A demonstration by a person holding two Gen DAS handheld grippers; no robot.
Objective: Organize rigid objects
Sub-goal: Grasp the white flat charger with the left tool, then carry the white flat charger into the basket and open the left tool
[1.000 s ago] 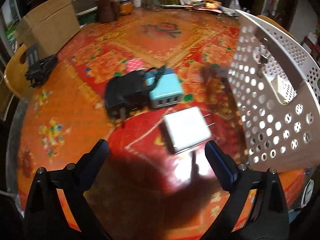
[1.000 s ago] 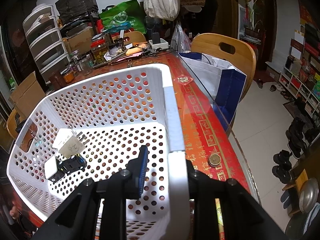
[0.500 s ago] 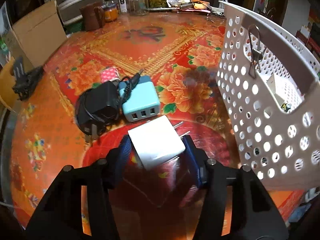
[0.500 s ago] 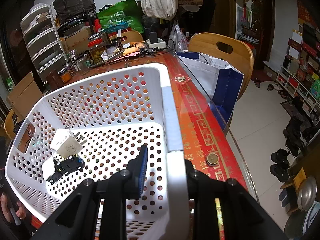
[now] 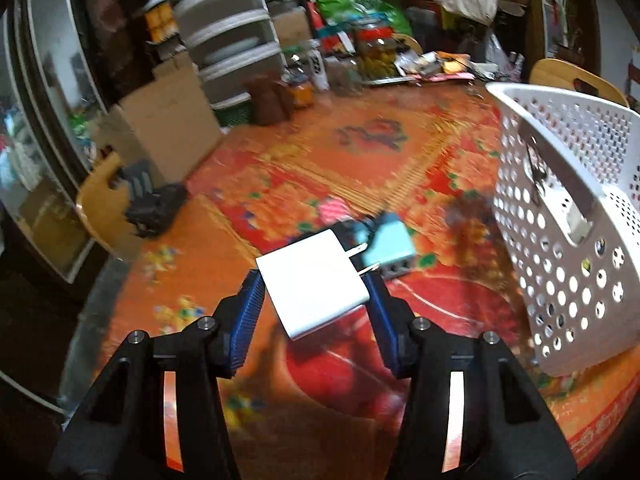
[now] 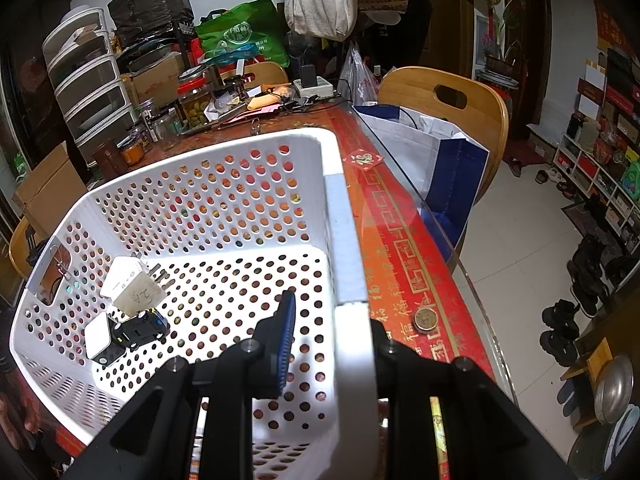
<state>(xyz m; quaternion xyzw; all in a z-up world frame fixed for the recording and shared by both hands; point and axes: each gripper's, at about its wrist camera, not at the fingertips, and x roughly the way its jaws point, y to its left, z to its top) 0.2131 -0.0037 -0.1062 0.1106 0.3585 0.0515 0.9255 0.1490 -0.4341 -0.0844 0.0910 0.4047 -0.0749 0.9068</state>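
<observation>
My left gripper point(image 5: 316, 300) is shut on a white plug charger point(image 5: 314, 278), held above the red floral table with its prongs pointing up and right. Behind it on the table lie a teal USB charger point(image 5: 390, 246) and part of a black adapter point(image 5: 344, 226). To the right stands the white perforated basket point(image 5: 568, 264). My right gripper point(image 6: 332, 344) is shut on the near rim of that basket point(image 6: 344, 248). On the basket floor lie a cream plug charger point(image 6: 132, 286), a small white cube charger point(image 6: 98, 336) and a black plug point(image 6: 140, 330).
A cardboard box point(image 5: 168, 128), jars point(image 5: 372, 52) and clutter line the far side of the table. A black bundle point(image 5: 154, 208) lies at the left edge by a wooden chair point(image 5: 102, 208). A coin point(image 6: 426, 319) lies on the table right of the basket; a blue and white bag point(image 6: 436, 160) rests on a chair.
My left gripper closed on the white charger and lifted it off the table, tilting upward. The right gripper and basket have not moved.
</observation>
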